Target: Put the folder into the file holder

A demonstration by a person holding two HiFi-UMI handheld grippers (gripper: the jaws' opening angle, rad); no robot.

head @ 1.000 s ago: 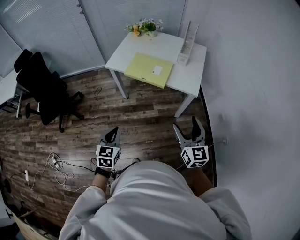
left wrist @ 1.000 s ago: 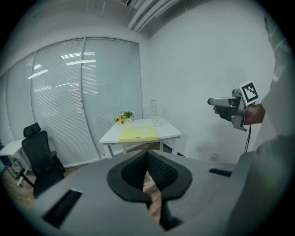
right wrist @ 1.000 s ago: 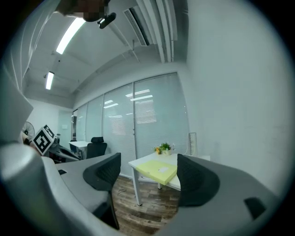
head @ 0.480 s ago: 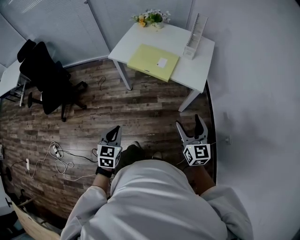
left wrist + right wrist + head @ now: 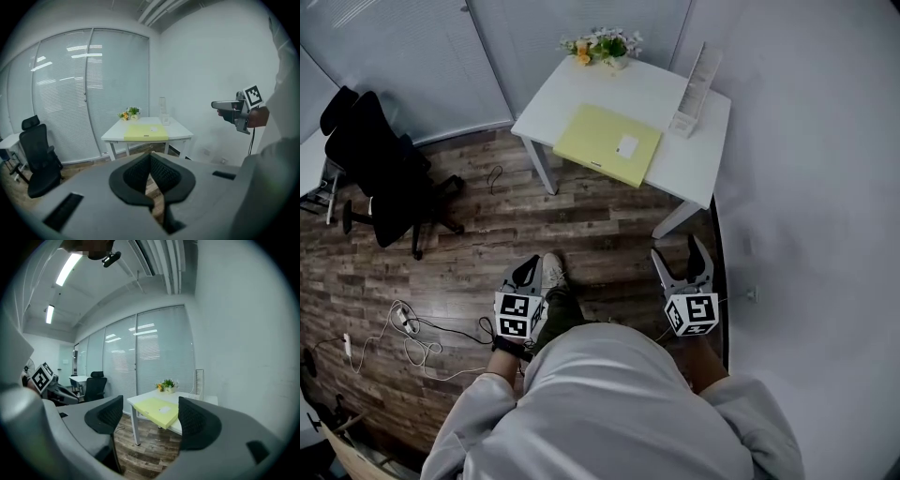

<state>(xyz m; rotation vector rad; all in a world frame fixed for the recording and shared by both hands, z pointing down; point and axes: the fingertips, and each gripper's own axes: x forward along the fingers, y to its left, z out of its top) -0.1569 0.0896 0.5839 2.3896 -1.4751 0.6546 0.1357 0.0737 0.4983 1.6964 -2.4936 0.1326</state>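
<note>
A person stands on a wood floor (image 5: 581,220) and holds a pair of tongs in each hand. The left tongs (image 5: 527,269) are shut tight. Their two dark pads press together and nothing is between them. The right tongs (image 5: 678,255) are wide open and hold nothing. Both pairs point toward a white worktop (image 5: 619,94), which is well apart from them and sits in the corner by the wall.

The yellow folder (image 5: 607,143) lies flat on the worktop, near its front edge. It has a small white label on top. The pale file holder (image 5: 696,80) stands upright on the right side of the worktop, close to the wall. It is near the folder but does not touch it. The folder is not in the file holder.

A little bunch of flowers (image 5: 602,44) sits at the back edge of the worktop. A black chair (image 5: 380,155) stands on the floor to the left. White cables (image 5: 408,328) lie on the floor, left of the left tongs. One shoe (image 5: 551,274) shows just beside the left tongs.
</note>
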